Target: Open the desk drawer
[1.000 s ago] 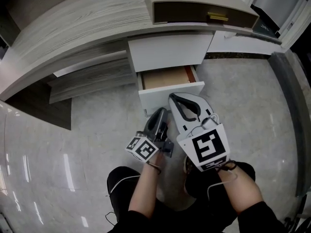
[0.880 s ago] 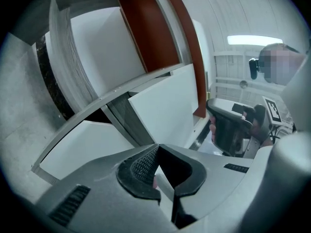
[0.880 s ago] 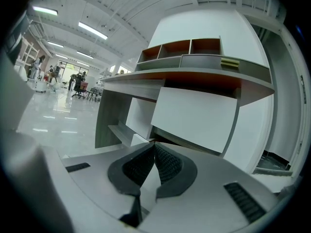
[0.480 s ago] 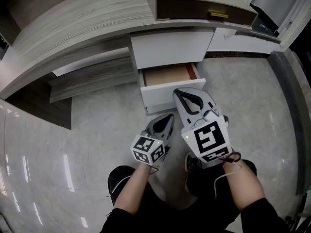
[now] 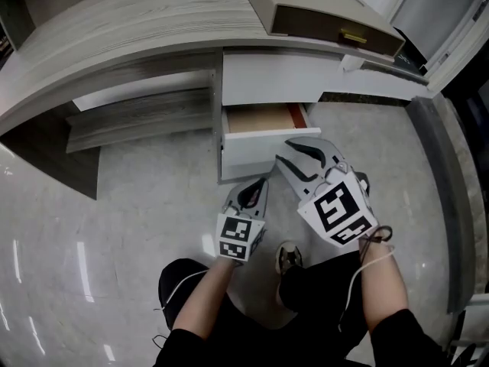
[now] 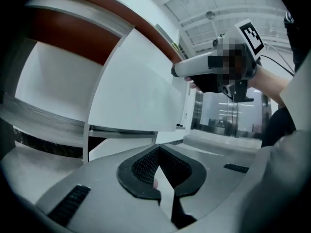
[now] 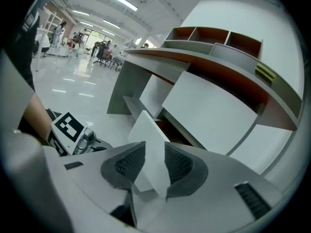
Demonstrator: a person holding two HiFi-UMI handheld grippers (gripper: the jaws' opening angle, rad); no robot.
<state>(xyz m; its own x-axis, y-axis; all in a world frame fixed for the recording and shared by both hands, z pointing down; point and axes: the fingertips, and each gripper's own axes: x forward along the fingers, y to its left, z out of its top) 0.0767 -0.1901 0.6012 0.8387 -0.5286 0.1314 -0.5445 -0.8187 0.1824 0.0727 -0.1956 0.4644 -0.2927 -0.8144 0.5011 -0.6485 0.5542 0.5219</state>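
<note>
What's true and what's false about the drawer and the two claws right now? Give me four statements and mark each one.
The drawer is partly pulled out. True.
The left claw is shut. True.
The right claw hangs clear of the drawer. False: its jaws have just been opening and straddle the drawer front's edge.
The drawer is stuffed with papers. False: the part of its inside that shows is bare.

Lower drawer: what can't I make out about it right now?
Inside of the drawer: head view shows only a front strip of floor; the rest lies under the upper white panel.
Lower right of the front panel: head view, covered by the right hand-held gripper, whose jaws have just been opening round the panel's edge.
Left gripper view: the panel's outer face blocks the inside.
</note>
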